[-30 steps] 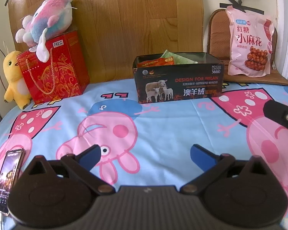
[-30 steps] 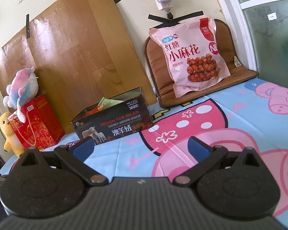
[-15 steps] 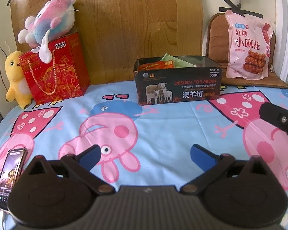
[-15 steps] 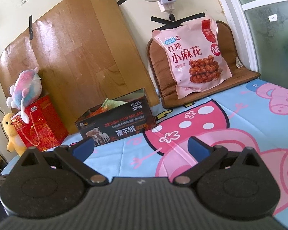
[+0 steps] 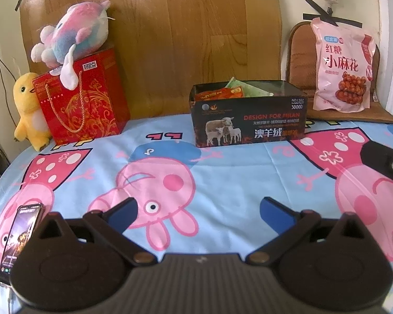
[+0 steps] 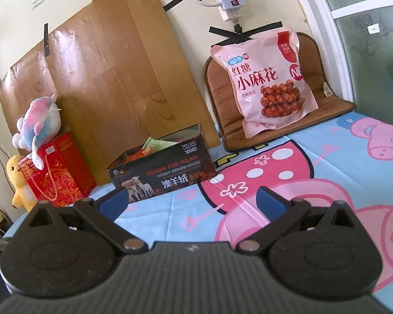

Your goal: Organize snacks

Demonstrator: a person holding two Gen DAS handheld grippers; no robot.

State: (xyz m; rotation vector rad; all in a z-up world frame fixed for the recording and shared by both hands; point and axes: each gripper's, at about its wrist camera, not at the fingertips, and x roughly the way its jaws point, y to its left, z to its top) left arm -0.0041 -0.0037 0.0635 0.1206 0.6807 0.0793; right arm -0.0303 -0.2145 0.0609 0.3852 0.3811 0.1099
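Glass door point(image 6: 374, 52) only in right view; phone point(image 5: 19, 238) only in left; both grippers' fingers spread, empty.

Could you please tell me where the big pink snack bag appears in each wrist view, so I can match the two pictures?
Left wrist view: the pink snack bag stands at the far upper right, leaning on the brown cushion.
Right wrist view: the pink snack bag sits upper right of centre, on the same cushion.
Shared landmark: the black box, left of the bag in both.
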